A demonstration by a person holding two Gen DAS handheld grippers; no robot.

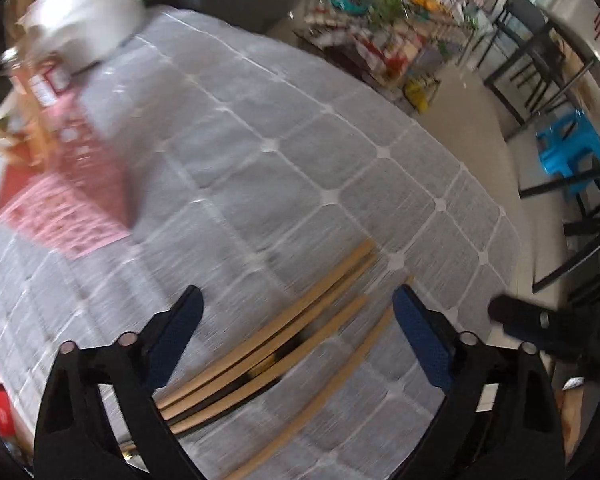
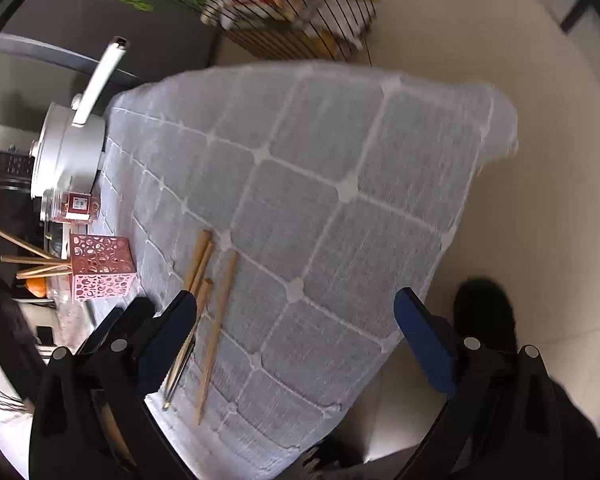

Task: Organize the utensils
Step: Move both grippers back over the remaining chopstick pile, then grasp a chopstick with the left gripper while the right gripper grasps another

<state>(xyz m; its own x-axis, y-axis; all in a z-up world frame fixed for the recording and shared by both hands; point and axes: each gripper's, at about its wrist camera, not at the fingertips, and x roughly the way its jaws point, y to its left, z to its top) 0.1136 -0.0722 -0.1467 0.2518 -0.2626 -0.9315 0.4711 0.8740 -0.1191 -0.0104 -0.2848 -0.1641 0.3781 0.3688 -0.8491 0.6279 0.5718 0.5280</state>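
Several wooden chopsticks (image 1: pixel 284 336) lie side by side on the grey checked tablecloth (image 1: pixel 260 128), between my left gripper's (image 1: pixel 298 312) open blue-padded fingers, which are just above them. In the right wrist view the same chopsticks (image 2: pixel 212 312) lie near the table's left part. My right gripper (image 2: pixel 296 320) is open and empty, hovering above the cloth to their right. A pink perforated holder (image 2: pixel 100 268) lies on its side at the left, several chopsticks (image 2: pixel 32 264) sticking out of it. The holder shows blurred in the left wrist view (image 1: pixel 72 200).
A white pot with a long handle (image 2: pixel 68 152) stands at the table's far side, a small glass jar with a red label (image 2: pixel 74 208) beside it. The table edge drops to a beige floor (image 2: pixel 540 200). A wire rack (image 2: pixel 292 8), black chairs (image 1: pixel 540 52) and a blue stool (image 1: pixel 568 152) stand beyond.
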